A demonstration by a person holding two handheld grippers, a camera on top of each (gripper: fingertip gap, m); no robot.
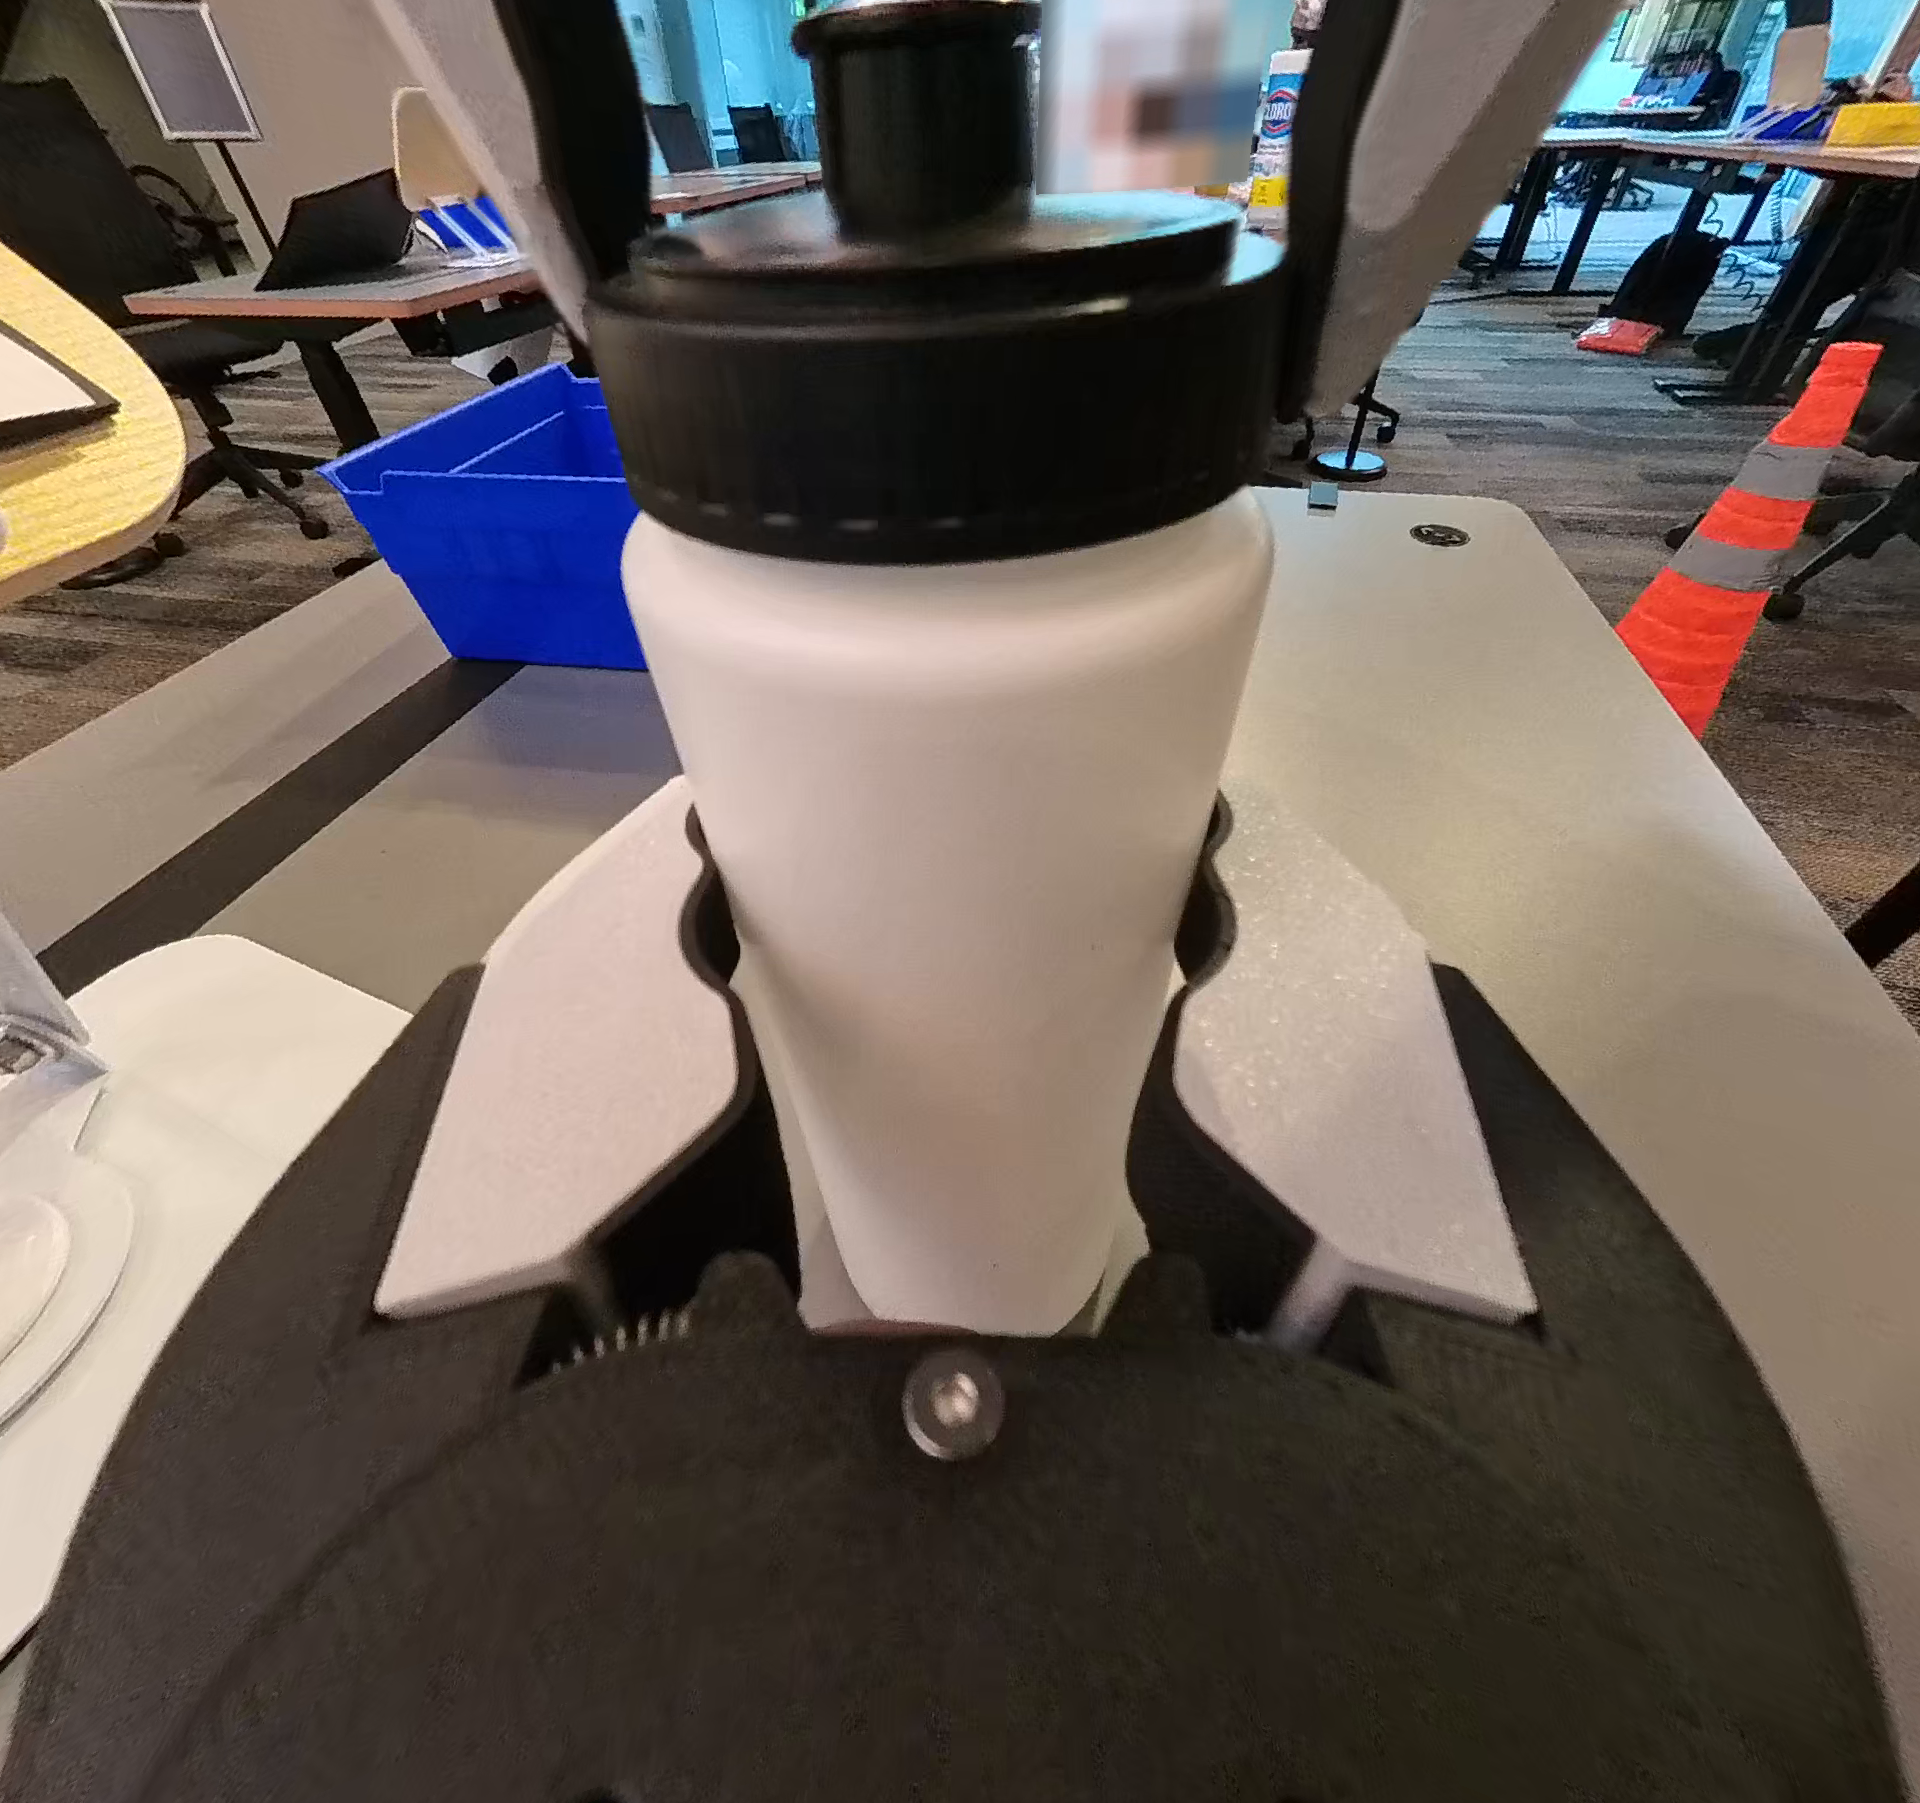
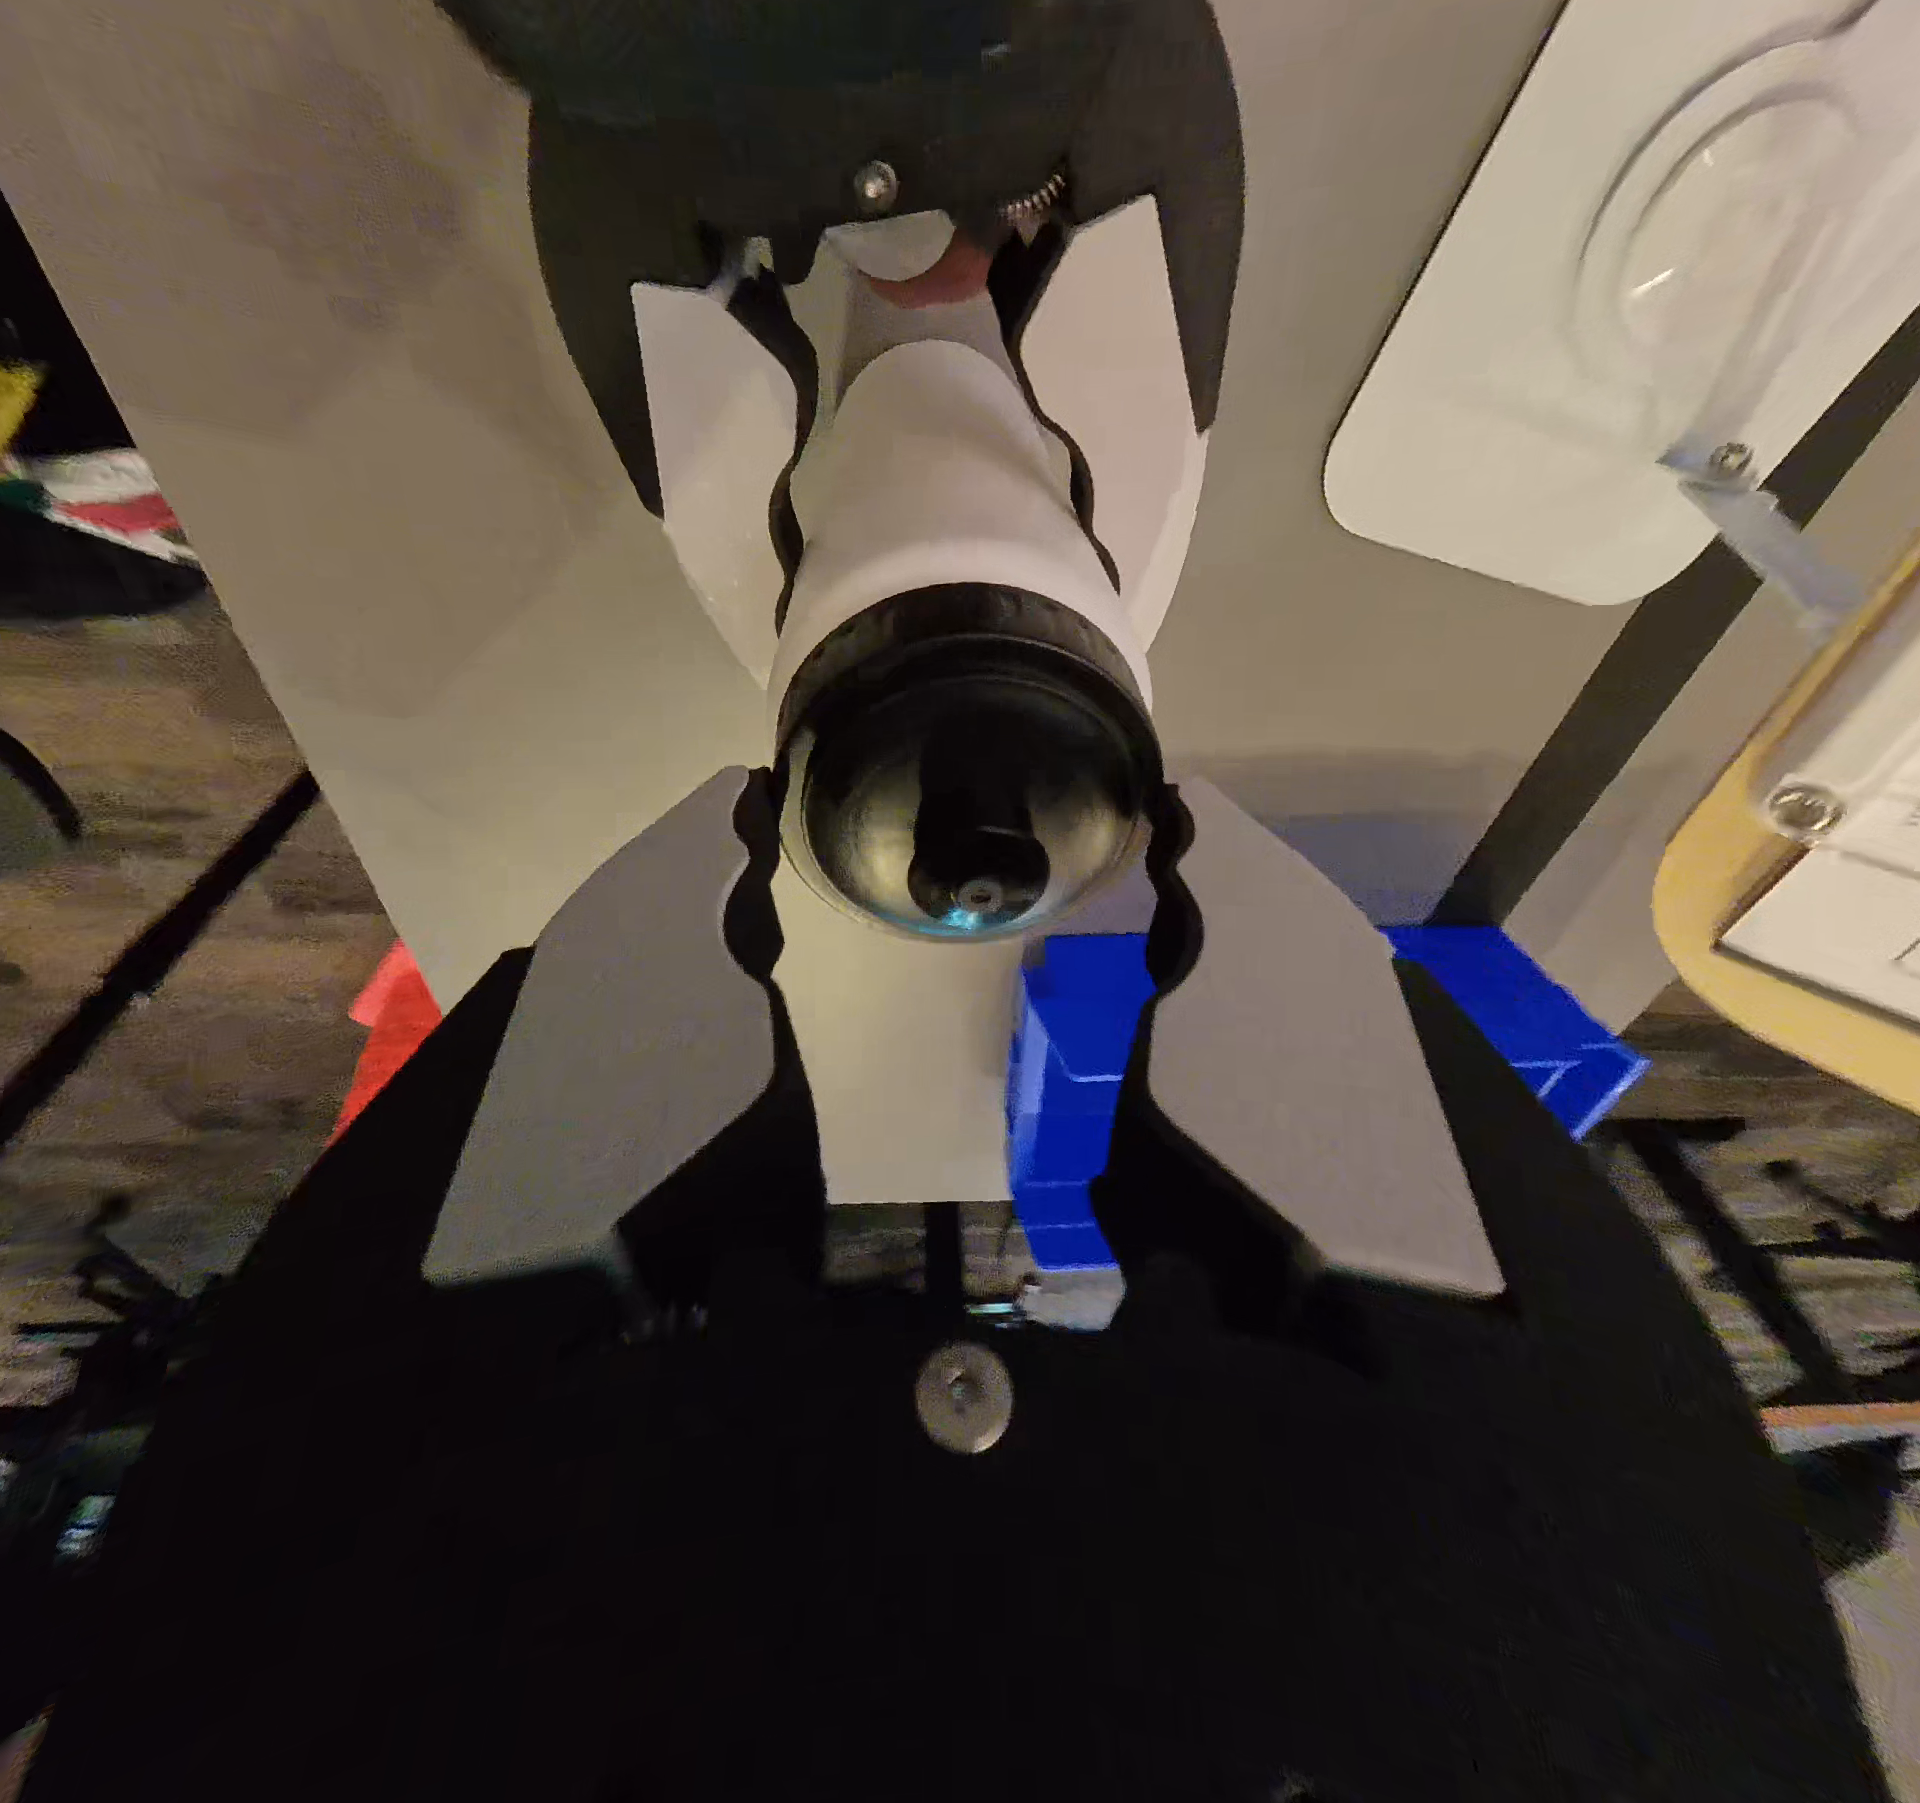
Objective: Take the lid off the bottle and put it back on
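While the left gripper (image 1: 956, 901) clamps the white bottle (image 1: 951, 818) around its lower body and holds it upright above the grey table (image 1: 1507, 818), the right gripper (image 2: 961, 870) comes down from above with its fingers (image 2: 644, 1005) set on either side of the black lid (image 1: 935, 403). From the left wrist view those fingers look pressed against the lid's ribbed rim, though blur makes it hard to say how firm the hold is. The lid sits fully down on the bottle's neck, with no gap visible, so I judge this to be a twisting step; whether it is the loosening or the final tightening cannot be told from here. The next move calls for a steady turn of the right wrist about the bottle's axis while the left holds firm against the twist, so the bottle does not spin. A blue bin (image 1: 499, 527) stands behind on the table.
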